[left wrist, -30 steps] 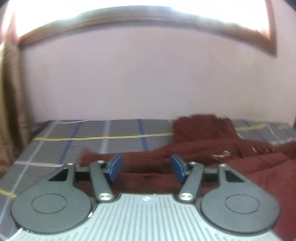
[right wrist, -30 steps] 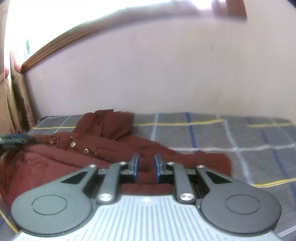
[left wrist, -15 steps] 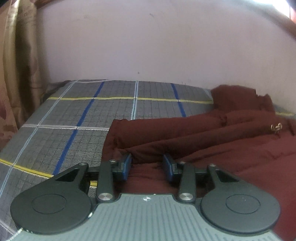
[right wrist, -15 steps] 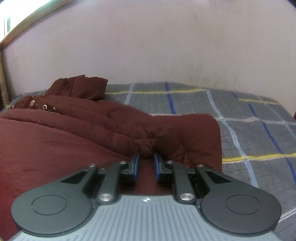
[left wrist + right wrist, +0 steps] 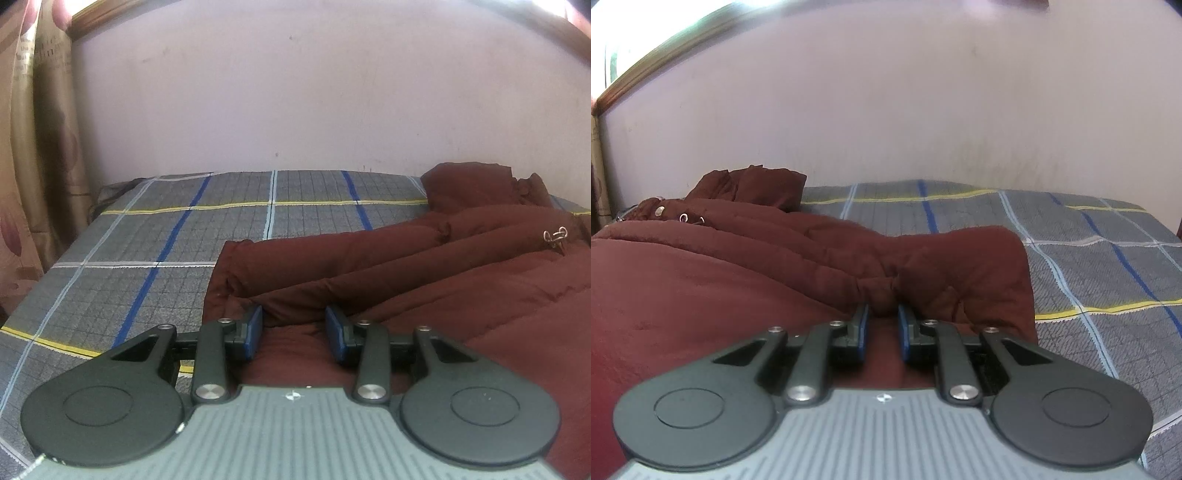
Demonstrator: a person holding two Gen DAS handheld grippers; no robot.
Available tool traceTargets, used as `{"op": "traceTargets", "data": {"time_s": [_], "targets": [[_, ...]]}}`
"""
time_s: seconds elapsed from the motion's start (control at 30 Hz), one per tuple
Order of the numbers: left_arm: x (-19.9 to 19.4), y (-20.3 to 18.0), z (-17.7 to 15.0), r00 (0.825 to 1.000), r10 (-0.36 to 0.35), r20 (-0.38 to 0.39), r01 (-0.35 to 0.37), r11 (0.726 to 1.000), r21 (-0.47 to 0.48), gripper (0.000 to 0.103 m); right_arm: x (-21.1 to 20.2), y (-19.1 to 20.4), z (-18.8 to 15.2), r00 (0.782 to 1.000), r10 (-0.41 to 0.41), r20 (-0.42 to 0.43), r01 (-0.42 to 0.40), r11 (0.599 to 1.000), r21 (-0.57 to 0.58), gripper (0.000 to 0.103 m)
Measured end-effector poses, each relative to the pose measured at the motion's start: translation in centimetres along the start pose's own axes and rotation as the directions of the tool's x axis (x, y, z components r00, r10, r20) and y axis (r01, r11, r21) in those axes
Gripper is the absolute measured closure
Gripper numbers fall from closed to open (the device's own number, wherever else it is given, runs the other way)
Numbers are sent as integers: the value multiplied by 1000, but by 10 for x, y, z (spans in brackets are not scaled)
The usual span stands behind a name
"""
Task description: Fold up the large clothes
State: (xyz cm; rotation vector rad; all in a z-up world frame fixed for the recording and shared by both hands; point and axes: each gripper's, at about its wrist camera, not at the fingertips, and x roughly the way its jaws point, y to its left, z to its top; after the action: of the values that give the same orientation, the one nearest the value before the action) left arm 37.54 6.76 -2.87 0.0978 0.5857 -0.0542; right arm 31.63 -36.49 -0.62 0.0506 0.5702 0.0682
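My left gripper (image 5: 293,325) on the dark red padded jacket (image 5: 424,273)

A puffy fold of the jacket sits between my blue pads (image 5: 253,330), which press its sides. The jacket spreads ahead and to my right; its metal clasp (image 5: 556,236) lies far right. Grey checked bedspread (image 5: 166,251) stretches to my left, curtain (image 5: 33,129) beyond.

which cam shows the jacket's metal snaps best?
Right wrist: several metal snaps sit in a row on the maroon jacket, far left. Left wrist shows only one clasp near its right edge.
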Motion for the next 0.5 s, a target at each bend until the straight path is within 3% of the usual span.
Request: {"op": "traceTargets", "data": {"time_s": [0.5], "targets": [[-3,-2,-4,1000,3,18,-4,1000,16,61,-2,-5,-2,1000,17,16,-18,999,38,87]]}}
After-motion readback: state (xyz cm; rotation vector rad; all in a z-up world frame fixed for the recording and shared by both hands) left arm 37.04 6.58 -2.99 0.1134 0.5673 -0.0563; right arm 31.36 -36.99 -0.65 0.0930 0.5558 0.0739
